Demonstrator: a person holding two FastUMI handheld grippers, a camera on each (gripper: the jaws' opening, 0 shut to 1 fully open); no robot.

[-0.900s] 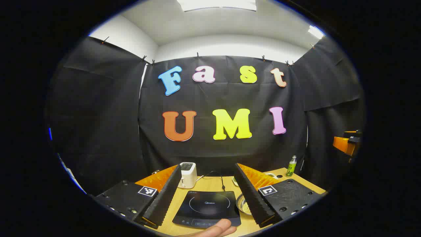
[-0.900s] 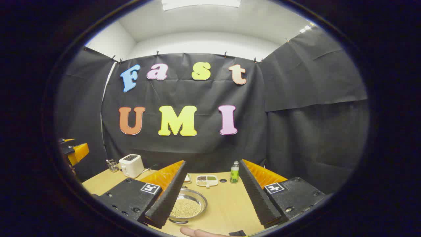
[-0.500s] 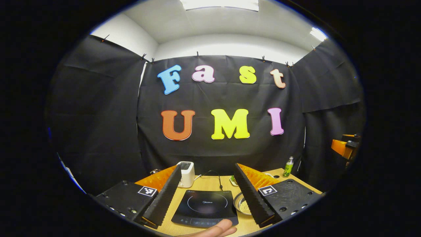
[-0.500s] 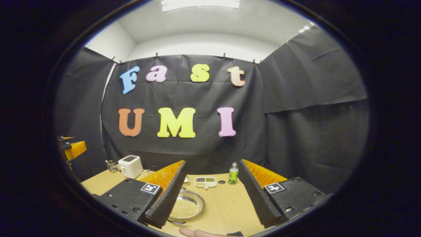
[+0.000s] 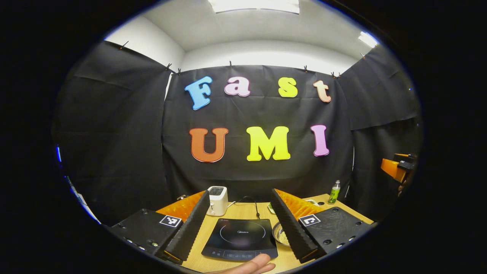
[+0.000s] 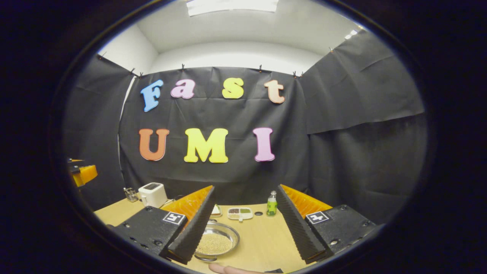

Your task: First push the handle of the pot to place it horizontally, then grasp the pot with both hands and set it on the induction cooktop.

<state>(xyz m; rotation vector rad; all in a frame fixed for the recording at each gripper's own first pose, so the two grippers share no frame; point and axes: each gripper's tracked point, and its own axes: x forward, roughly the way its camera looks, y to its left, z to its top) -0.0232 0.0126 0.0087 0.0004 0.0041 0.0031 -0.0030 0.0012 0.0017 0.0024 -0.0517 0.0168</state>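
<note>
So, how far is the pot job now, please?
Nothing looks done yet. The black induction cooktop sits bare on the wooden table. Nothing is in hand: the left gripper and the right gripper are both open and held above the table. A shallow metal pan of grains lies beside the cooktop; I cannot make out its handle. Left: pushing the handle horizontal, the two-gripper grasp, and the placing.

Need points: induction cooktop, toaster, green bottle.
induction cooktop (image 5: 240,236), left gripper view, middle of its dark glass top.
toaster (image 6: 152,194), right gripper view, front face of its white body.
green bottle (image 6: 271,205), right gripper view, its labelled body.
</note>
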